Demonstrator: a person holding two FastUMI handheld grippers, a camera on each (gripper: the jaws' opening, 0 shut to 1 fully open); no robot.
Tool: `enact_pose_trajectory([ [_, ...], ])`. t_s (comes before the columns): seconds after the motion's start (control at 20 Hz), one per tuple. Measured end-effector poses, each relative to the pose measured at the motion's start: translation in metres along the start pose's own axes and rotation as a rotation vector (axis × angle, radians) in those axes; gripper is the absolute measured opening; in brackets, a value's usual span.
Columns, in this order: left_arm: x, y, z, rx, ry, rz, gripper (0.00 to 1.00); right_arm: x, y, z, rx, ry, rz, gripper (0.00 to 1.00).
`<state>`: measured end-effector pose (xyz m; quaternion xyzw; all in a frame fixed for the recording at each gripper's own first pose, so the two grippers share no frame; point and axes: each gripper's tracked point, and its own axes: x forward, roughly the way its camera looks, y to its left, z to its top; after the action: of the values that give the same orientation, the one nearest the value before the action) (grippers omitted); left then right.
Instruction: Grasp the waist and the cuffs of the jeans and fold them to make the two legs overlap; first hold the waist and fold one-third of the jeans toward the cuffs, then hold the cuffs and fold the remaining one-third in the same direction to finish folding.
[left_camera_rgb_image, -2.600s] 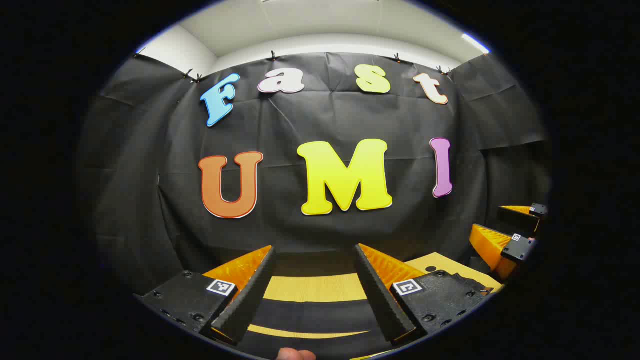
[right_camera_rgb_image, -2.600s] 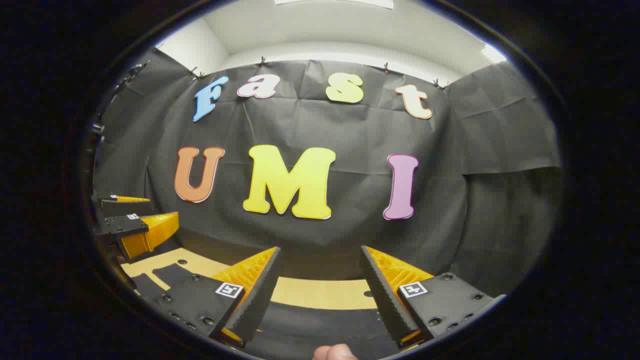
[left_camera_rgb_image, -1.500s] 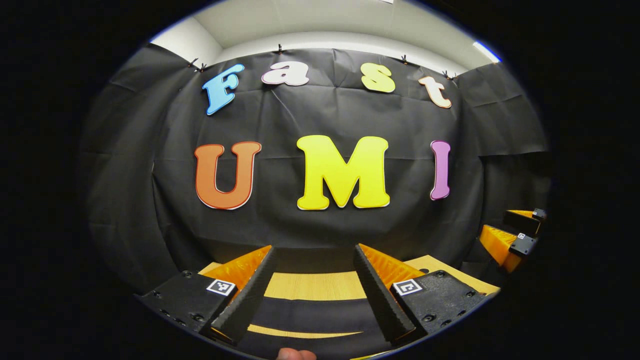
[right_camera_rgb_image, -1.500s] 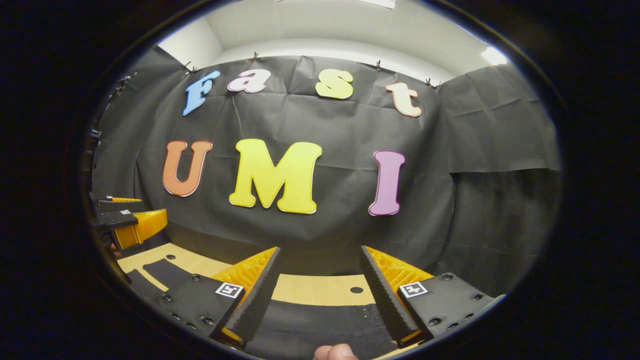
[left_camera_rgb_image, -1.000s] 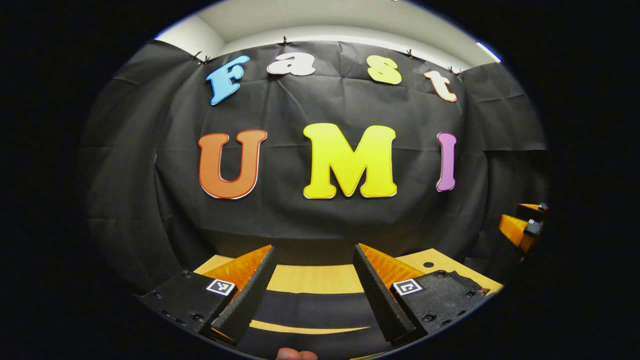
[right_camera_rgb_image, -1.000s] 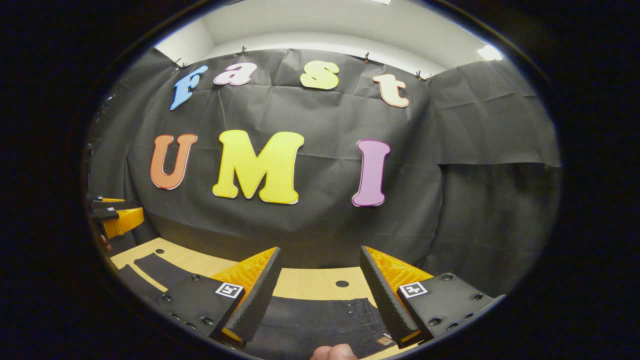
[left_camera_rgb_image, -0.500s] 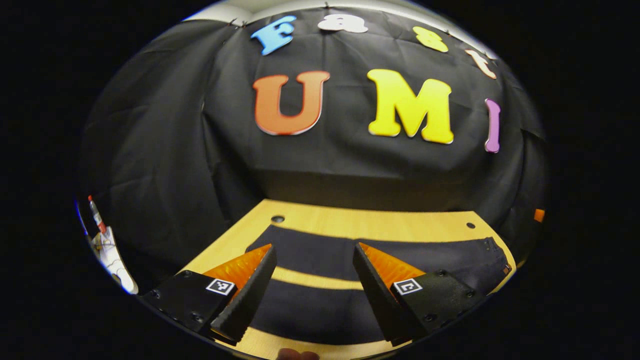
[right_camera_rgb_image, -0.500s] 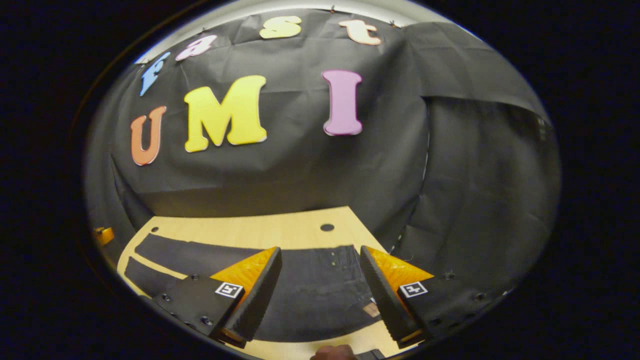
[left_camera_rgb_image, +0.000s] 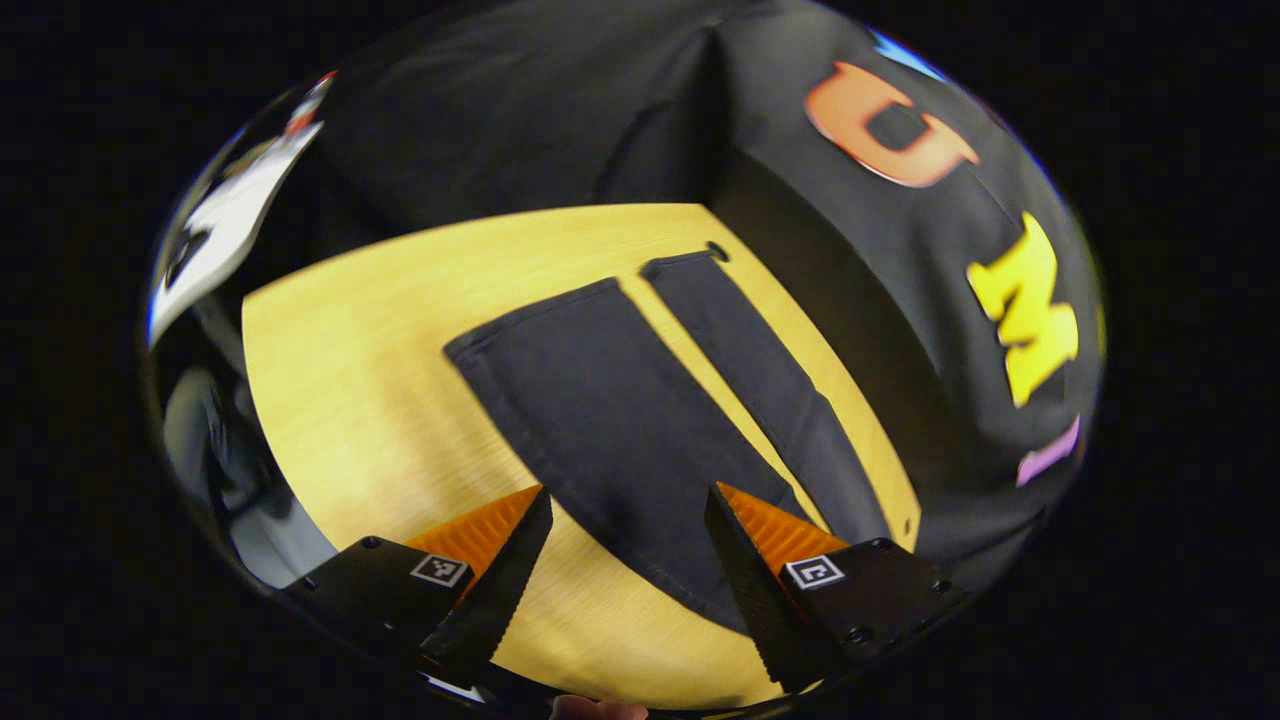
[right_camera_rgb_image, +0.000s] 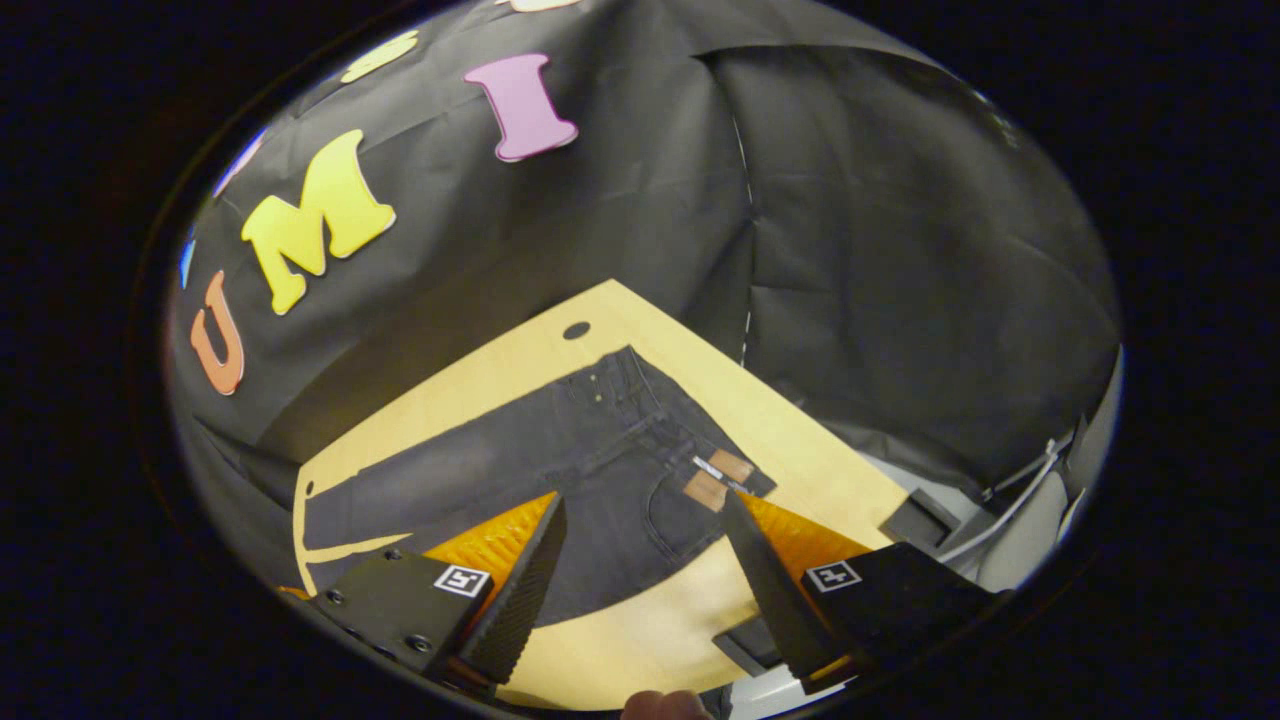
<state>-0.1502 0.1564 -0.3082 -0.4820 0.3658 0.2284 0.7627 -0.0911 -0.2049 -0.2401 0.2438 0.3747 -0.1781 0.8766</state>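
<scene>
My left gripper (left_camera_rgb_image: 625, 560) has its two fingers wide apart, with nothing between them. It hangs over the table (left_camera_rgb_image: 400, 330) and looks down at the leg end of the jeans (left_camera_rgb_image: 610, 420). The near leg (left_camera_rgb_image: 600, 410) lies flat right ahead of my fingers, and its long edge runs in between them. The far leg (left_camera_rgb_image: 760, 370) lies just beside it, with a thin strip of yellow wood showing between the two. The cuffs are at the far end, near a small round hole (left_camera_rgb_image: 716, 250) in the tabletop. Past the table edge is the black cloth wall.

My right gripper (right_camera_rgb_image: 650, 570) is wide apart too, and it holds nothing. It hangs over the waist end of the jeans (right_camera_rgb_image: 560, 470). The waist (right_camera_rgb_image: 690, 440) lies flat on the wood (right_camera_rgb_image: 780, 430), with a brown patch (right_camera_rgb_image: 720, 480) and a pocket close to my right finger. The legs stretch away to the left along the table. There is another small hole (right_camera_rgb_image: 576, 330) in the wood beyond the waist.

Off the table's right edge I see pale cables (right_camera_rgb_image: 1010, 520) and a dark box (right_camera_rgb_image: 915, 520). A small dark thing (right_camera_rgb_image: 745, 640) sits low by my right finger, but I cannot tell what it is. A fingertip (right_camera_rgb_image: 660, 706) of my hand peeks in at the very bottom.

Nothing lies on top of the jeans.
</scene>
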Motion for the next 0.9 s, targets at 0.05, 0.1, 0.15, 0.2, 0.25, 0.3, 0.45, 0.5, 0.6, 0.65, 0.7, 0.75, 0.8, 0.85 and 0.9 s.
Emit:
enact_pose_trajectory([
  [0.05,0.004,-0.001,-0.004,-0.095,0.033,-0.003,0.99,0.001,0.0,-0.007,0.026,0.021,-0.001,0.93],
  [0.1,0.008,-0.003,-0.008,-0.186,0.067,0.0,0.99,0.001,-0.003,-0.011,0.051,0.036,-0.004,0.98],
  [0.15,0.011,-0.007,-0.011,-0.269,0.088,0.002,0.99,0.0,-0.004,-0.013,0.071,0.046,-0.008,0.98],
  [0.2,0.014,-0.011,-0.011,-0.335,0.097,0.008,0.99,-0.002,-0.005,-0.013,0.082,0.05,-0.01,0.98],
  [0.25,0.017,-0.017,-0.01,-0.374,0.096,0.007,0.99,-0.004,-0.007,-0.014,0.084,0.051,-0.012,0.98],
  [0.3,0.018,-0.022,-0.009,-0.386,0.092,0.015,0.99,-0.003,-0.006,-0.014,0.082,0.049,-0.014,0.93],
  [0.45,0.04,-0.047,0.029,-0.363,0.074,-0.012,0.99,-0.002,-0.009,-0.016,0.077,0.048,-0.015,0.93],
  [0.5,0.051,-0.05,0.035,-0.352,0.069,-0.02,0.99,-0.003,-0.008,-0.017,0.08,0.053,-0.016,0.93],
  [0.6,0.063,-0.06,0.055,-0.347,0.059,-0.046,1.0,-0.005,-0.005,-0.018,0.095,0.066,-0.017,0.98],
  [0.65,0.072,-0.073,0.06,-0.345,0.055,-0.062,1.0,-0.007,-0.004,-0.02,0.102,0.075,-0.018,0.93],
  [0.7,0.073,-0.074,0.048,-0.34,0.05,-0.077,1.0,-0.006,-0.004,-0.022,0.11,0.08,-0.017,0.93],
  [0.75,0.072,-0.073,0.041,-0.332,0.048,-0.093,0.99,-0.002,-0.006,-0.029,0.121,0.086,-0.016,0.93],
  [0.8,0.075,-0.076,0.041,-0.326,0.045,-0.11,0.99,0.0,-0.005,-0.03,0.133,0.088,-0.011,0.98],
  [0.85,0.077,-0.078,0.039,-0.327,0.041,-0.129,0.99,0.002,-0.005,-0.03,0.148,0.095,-0.004,0.98],
  [0.9,0.083,-0.082,0.042,-0.334,0.037,-0.142,1.0,0.006,-0.003,-0.031,0.172,0.105,0.009,0.98],
])
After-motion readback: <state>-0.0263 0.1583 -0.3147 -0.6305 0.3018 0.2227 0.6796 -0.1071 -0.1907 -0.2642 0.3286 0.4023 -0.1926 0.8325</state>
